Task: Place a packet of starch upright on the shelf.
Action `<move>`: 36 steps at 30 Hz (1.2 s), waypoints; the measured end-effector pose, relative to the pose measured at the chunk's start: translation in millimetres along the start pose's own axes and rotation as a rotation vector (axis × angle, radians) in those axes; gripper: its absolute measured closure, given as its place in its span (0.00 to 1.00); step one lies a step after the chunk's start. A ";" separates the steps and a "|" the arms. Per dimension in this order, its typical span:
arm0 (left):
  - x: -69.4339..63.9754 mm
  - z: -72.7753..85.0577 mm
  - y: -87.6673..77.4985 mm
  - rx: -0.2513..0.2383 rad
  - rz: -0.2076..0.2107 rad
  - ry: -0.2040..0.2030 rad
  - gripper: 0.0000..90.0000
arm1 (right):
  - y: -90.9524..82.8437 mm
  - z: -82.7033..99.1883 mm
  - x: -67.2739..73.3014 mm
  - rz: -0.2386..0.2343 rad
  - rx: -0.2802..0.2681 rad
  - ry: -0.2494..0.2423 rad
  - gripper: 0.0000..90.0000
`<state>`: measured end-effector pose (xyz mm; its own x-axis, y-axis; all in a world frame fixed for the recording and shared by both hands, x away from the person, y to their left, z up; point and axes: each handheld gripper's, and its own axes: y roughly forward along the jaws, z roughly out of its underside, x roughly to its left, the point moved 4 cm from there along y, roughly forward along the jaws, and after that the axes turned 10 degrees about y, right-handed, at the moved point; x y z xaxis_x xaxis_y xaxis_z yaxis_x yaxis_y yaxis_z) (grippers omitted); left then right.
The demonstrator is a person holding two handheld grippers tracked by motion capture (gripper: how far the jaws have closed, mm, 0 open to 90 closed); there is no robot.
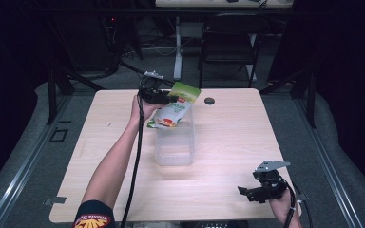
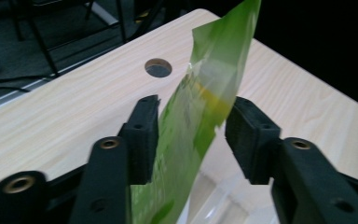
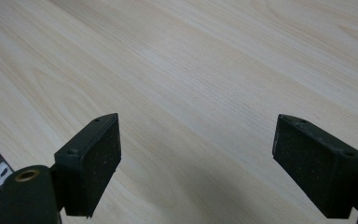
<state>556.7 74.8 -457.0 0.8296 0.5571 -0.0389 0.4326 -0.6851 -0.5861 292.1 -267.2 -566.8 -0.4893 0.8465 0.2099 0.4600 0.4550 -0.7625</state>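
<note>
A green and white snack pouch tilts over the far end of a clear plastic container at the table's middle. My left gripper is at the pouch's upper left edge. In the left gripper view the pouch stands between the jaws of the left gripper; it lies close against one pad while the other pad is clearly apart from it, so the jaws are open. The clear container shows below. My right gripper rests low over the table's near right corner, and the right gripper is wide open with nothing between its pads.
The light wooden table has a round cable hole just right of the pouch. A dark folding chair and desk legs stand beyond the far edge. Bare wood lies around the container.
</note>
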 end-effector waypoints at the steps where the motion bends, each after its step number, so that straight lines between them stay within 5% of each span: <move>1: -1.1 -4.8 2.8 0.004 -0.016 -0.001 0.57 | -0.1 0.1 0.1 0.001 -0.003 0.003 0.17; 4: -2.2 -13.3 6.2 0.004 -0.047 0.003 0.57 | -0.3 0.1 -0.4 0.003 -0.003 0.003 0.16; 18: -14.2 -19.9 15.3 0.062 -0.092 0.081 0.97 | -0.5 0.2 -1.0 -0.002 -0.001 0.001 0.16; 27: -19.3 -19.4 9.5 0.057 -0.082 0.102 0.99 | -0.8 0.1 -0.8 -0.005 0.000 0.004 0.16; 36: -21.2 -16.1 -6.4 0.000 -0.073 0.094 0.99 | -0.8 0.3 -1.2 -0.006 0.002 0.006 0.17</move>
<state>541.9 59.8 -439.4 0.8254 0.5588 0.0801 0.4931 -0.6446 -0.5843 292.1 -268.7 -566.7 -0.4874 0.8454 0.2184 0.4554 0.4595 -0.7625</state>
